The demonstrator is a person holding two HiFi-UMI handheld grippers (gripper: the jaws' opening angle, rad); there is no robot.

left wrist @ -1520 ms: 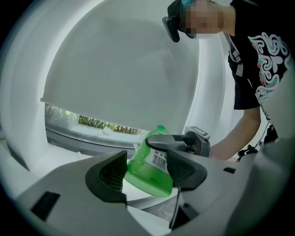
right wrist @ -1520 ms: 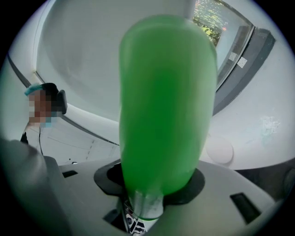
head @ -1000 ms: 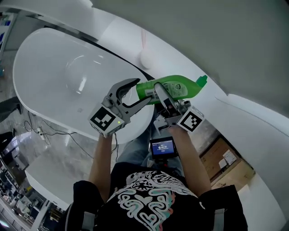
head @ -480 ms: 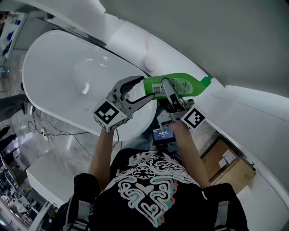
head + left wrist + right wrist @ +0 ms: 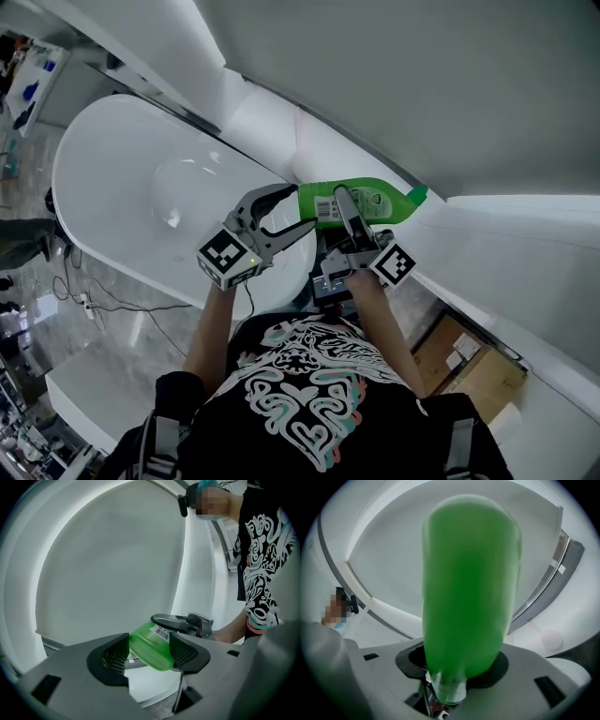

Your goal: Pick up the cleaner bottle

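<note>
Green cleaner bottle (image 5: pixel 367 199) is held up sideways near the bathtub (image 5: pixel 122 159), clamped tight by the right tongs (image 5: pixel 343 199). Its base is flanked by the left tongs (image 5: pixel 294 208), which are spread wide open.

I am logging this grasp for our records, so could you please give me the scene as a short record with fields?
object: green cleaner bottle, held roughly level, teal cap toward the person's right
right gripper: shut on the cleaner bottle's body
left gripper: open, jaws either side of the bottle's base end; contact cannot be told
setting: white bathtub in front of the person
task state: bottle gripped by one gripper
</note>
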